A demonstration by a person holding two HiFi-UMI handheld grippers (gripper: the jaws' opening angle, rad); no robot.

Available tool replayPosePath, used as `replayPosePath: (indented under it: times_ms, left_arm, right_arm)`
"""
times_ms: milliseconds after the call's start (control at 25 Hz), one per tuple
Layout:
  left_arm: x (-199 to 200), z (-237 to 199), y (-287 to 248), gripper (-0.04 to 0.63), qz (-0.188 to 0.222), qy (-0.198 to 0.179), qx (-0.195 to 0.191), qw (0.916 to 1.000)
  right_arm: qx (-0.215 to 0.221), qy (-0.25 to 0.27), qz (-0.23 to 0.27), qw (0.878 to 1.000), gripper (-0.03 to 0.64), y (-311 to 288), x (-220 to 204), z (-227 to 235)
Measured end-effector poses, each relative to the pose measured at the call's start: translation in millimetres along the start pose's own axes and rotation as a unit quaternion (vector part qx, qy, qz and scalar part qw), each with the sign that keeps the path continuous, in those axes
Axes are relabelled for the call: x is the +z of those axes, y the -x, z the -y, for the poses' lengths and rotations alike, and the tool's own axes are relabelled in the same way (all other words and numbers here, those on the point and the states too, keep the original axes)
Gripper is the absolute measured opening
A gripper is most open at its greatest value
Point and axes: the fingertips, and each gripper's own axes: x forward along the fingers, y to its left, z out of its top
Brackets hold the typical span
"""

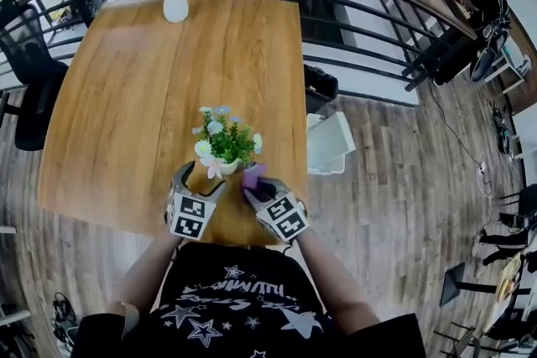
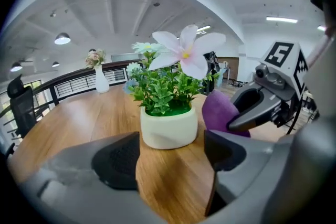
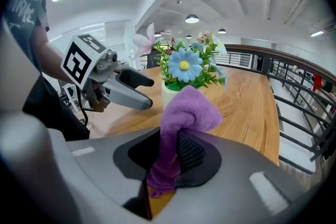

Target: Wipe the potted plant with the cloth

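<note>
Two hand-held grippers (image 1: 201, 179) (image 1: 255, 191), one cloth (image 1: 252, 173)

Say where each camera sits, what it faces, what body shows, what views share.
Head view: on head, steeply down at table, plant, left tool, right tool; forearms, shirt show.
Left gripper view: on left tool, along open jaws at plant; no body clear.
Right gripper view: on right tool, past gripped cloth at plant; forearm, shirt left.
Both gripper views share plant, opposite tool.

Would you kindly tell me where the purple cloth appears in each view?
Head view: cloth just right of the pot.
Left gripper view: right of the pot, mid-frame.
Right gripper view: centre, clamped by the right gripper.
Shared landmark: the white pot.
</note>
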Motion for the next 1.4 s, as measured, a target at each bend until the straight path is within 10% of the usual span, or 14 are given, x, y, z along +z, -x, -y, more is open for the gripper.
replayPosePath:
  times_ms: [440,800,1400]
  left_arm:
    - [-7.9,37.6,26.5,0.256,-0.002,0.049,0.104,0.9933]
    - [-25.3,65.9,74.9,0.1,-0.004,0.096,0.212,0.9725]
    - [-55.5,116.8,148.0,0.002,-0.001,0.14,0.254,0.9571]
  right_arm:
    - [0.075,0.04,0.012,0.996,0.081,31.3,-29.8,6.6]
    - [0.121,0.032,0.028,0.992,0.08,57.1,-50.2,12.4]
    - [0.137,0.013,0.044,0.989,0.077,93.1,-57.8,-26.1]
